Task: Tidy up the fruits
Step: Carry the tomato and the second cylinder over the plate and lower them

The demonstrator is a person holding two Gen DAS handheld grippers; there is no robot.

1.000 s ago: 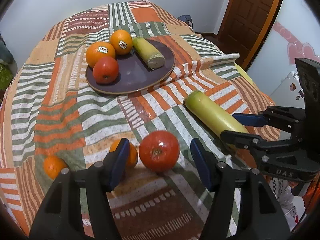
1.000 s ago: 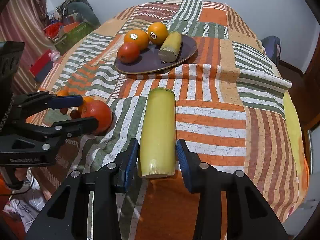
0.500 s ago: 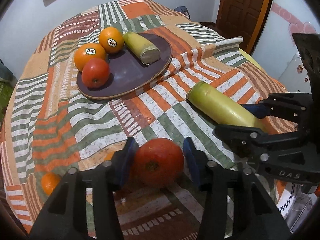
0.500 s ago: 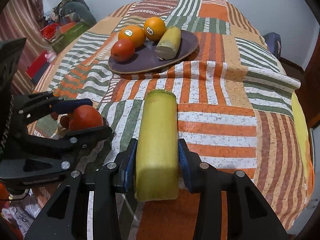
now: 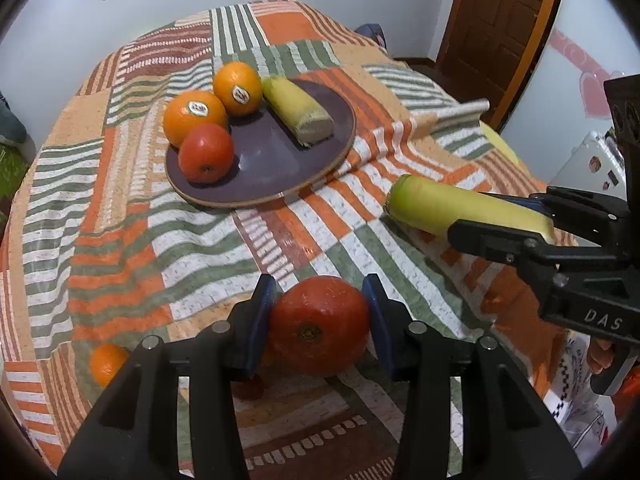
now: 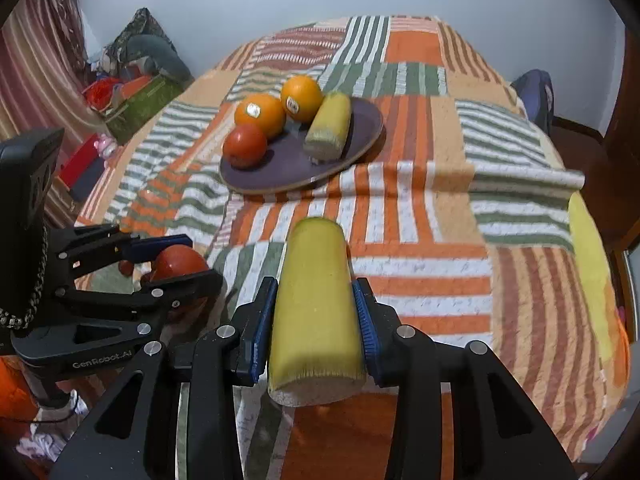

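Your left gripper [image 5: 320, 322] pinches the red tomato [image 5: 319, 325] at the bottom centre of the left wrist view, blue pads pressed to both flanks, the stem scar facing the camera. It appears lifted off the quilt [image 5: 120, 220], though the fisheye leaves that uncertain. A tomato is round and soft-skinned, so if you squeeze harder it may bruise or split. If you ease off, it could roll out forward, since only two narrow contacts hold it.

Your right gripper [image 6: 316, 328] clamps the yellow-green cylinder [image 6: 316, 312], a cut length of fruit, at the lower centre of the right wrist view. The pads grip near the cut end, and most of its length sticks out ahead of them. That overhang is the risk: tip the wrist down and the piece may pivot or slide out.

Both loads most likely belong on the dark plate [image 5: 280, 160] in the upper middle of each view. It already carries two oranges [image 5: 195, 117], another tomato [image 5: 206, 153] and a second cylinder piece [image 5: 298, 110], leaving bare surface mainly at the near side. Set a round fruit there carelessly and it could roll off the rim. Nudge the resting fruit and the oranges may shift.

The two grippers sit just beside each other, so moving both to the plate together invites a collision. A small orange [image 5: 107, 362] lies on the quilt at the lower left of the left wrist view, near your left gripper. The quilt is rumpled, so anything dropped may roll unpredictably.
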